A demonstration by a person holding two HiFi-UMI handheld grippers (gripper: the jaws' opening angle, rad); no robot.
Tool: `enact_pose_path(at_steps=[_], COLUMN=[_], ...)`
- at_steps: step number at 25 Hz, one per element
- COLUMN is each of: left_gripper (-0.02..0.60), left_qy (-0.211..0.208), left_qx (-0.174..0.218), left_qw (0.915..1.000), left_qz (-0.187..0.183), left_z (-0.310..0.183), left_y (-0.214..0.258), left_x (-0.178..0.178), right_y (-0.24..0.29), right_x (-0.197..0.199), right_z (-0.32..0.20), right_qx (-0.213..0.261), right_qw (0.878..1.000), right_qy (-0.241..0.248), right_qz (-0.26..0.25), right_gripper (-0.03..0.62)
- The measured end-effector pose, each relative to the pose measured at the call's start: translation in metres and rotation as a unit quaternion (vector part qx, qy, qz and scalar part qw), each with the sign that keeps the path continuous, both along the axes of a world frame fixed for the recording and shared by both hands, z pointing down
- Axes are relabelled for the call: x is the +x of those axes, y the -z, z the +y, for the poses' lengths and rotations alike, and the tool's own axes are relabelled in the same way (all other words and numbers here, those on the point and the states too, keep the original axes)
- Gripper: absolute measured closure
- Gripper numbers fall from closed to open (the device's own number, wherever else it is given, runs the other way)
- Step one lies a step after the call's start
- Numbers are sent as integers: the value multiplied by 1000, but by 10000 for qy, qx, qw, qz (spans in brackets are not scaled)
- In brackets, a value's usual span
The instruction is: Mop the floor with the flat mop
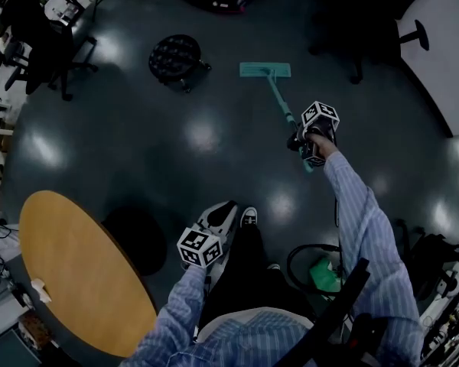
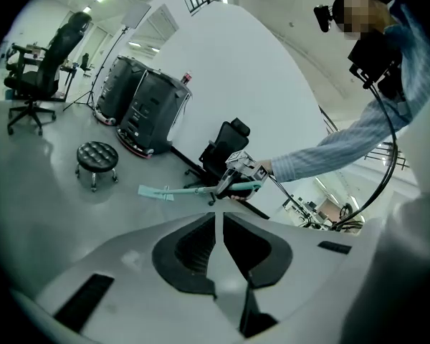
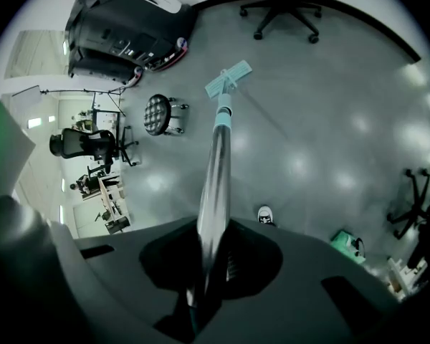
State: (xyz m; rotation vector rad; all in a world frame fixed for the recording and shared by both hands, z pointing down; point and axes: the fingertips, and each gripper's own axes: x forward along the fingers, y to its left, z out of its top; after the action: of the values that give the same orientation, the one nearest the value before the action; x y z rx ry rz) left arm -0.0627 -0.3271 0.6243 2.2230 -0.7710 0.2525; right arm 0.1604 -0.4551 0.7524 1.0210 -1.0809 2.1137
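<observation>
Head view: the flat mop point(image 1: 265, 70) was seen with its teal pad laid flat on the dark floor point(image 1: 214, 140), at about twelve o'clock from the person's shoes. Its handle point(image 1: 284, 111) was slanted back towards five o'clock and into the right gripper point(image 1: 312, 142).

The mop was judged to be light and stiff. A thin metal shaft is joined to a broad pad that looks likely to swivel at the joint, so the pad could twist or lift at one edge if it is pushed unevenly. The smooth shaft was judged slippery. A firm hold near its upper end is best, and a second hold lower down could be added for steadiness.

In the right gripper view, the jaws were seen clenched round the shaft, which was pinched between them. In the left gripper view, the left gripper point(image 2: 217, 229) was seen with its jaws drawn almost together. Nothing was held between them, and it was kept low by the knees, well apart from the mop.

A black stool point(image 1: 175, 57) was noted at nine o'clock from the pad and an office chair point(image 1: 367, 21) at two o'clock. A round wooden table point(image 1: 76, 274) was noted at eight o'clock from the feet.
</observation>
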Motion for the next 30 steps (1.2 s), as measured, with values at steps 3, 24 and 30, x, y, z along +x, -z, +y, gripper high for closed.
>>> enact_pose_path(at_steps=[3,24,30], left_gripper=[546,546,546], left_qy=[99,347,72], left_qx=[-72,-315,-146], left_qw=[9999,9988,9998], left_qz=[-18,-148,-97], left_z=[-3,38,75], left_y=[-13,-24,-11], left_x=[-10,-27,-7], right_y=[-9,-20,-14], right_x=[2,5,5], right_z=[-28,-3,94], right_qx=[7,107,75], right_qw=[9998,9998,9999], right_qy=[136,-70,49], right_qz=[148,117,80], right_gripper=[542,542,542])
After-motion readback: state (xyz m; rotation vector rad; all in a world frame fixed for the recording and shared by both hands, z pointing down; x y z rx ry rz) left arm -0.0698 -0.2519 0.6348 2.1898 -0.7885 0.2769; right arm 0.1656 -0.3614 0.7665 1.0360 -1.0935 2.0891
